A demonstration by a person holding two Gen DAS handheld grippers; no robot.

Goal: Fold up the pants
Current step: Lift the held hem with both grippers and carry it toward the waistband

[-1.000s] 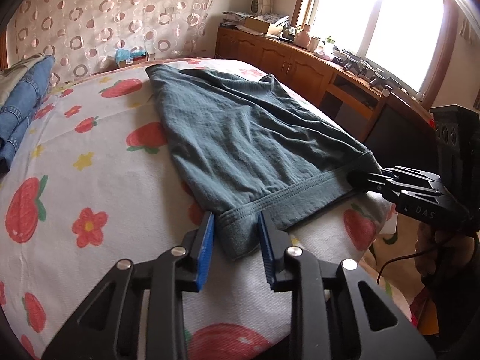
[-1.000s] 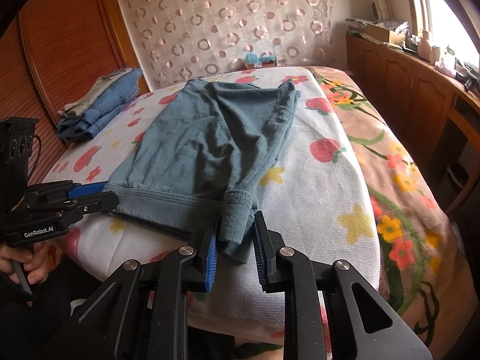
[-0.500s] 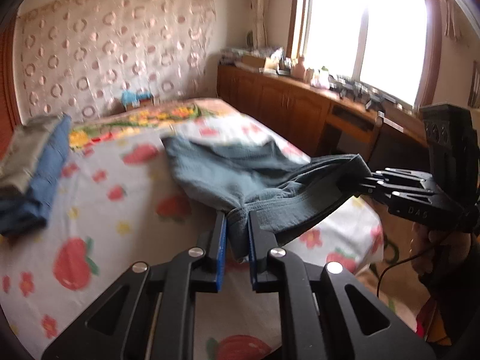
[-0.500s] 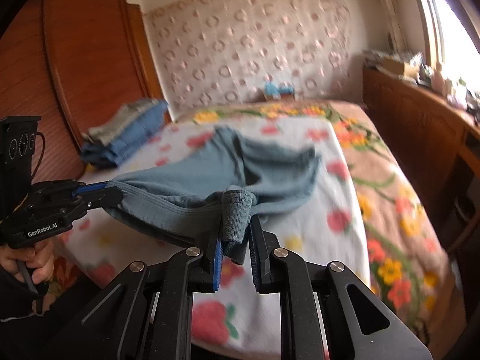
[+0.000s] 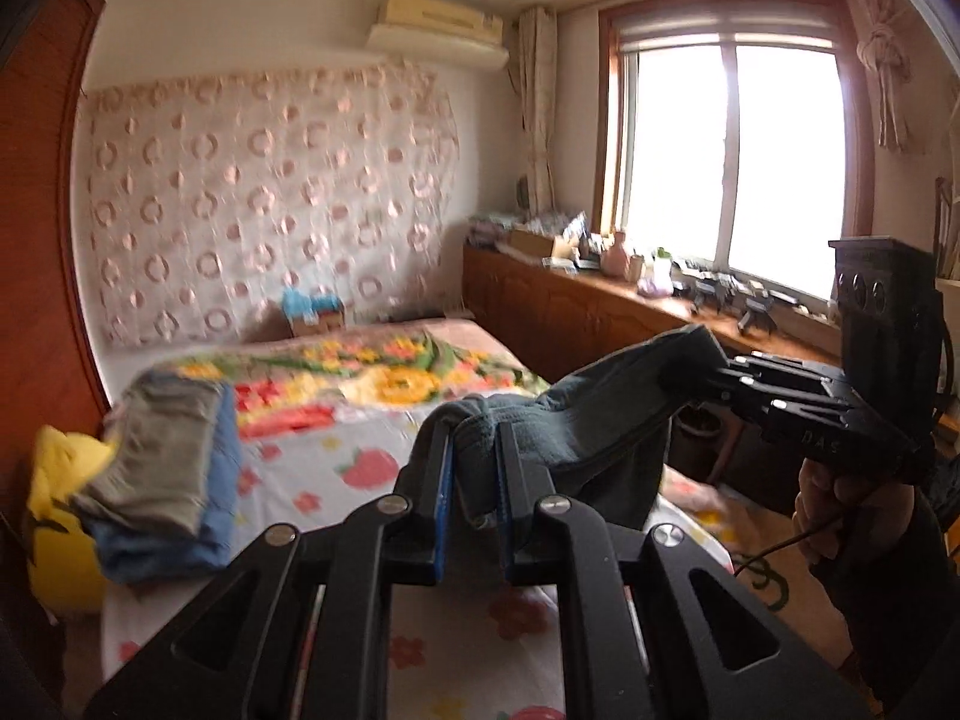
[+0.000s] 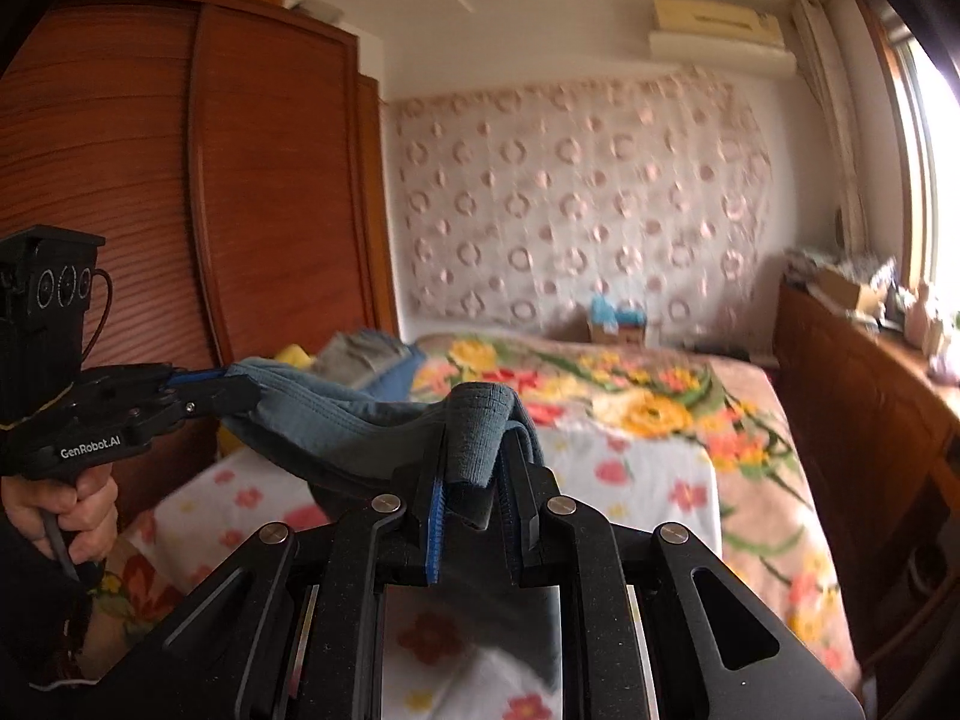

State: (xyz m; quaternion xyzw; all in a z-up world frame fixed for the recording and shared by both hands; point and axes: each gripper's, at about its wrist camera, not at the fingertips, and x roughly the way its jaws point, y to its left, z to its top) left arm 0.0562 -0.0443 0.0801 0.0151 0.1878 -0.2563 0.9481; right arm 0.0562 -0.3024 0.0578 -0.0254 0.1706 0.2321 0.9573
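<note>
The grey-blue pants hang stretched in the air between both grippers, above the bed. In the left wrist view my left gripper is shut on one end of the ribbed waistband, with fabric bunched between the blue pads. The right gripper grips the other end at the right, held by a hand. In the right wrist view my right gripper is shut on a folded wad of the pants. The left gripper clamps the far corner at the left. The lower part of the pants is hidden below the fingers.
The bed with a flower-print sheet lies below. A folded pile of clothes and a yellow cushion sit at its left side. A small box stands at the head. A wooden cabinet runs under the window, and a wardrobe stands at the left.
Both grippers closed on the waistband corners and rose together, lifting the pants off the bed. Both views have tilted up towards the wall and ceiling.
</note>
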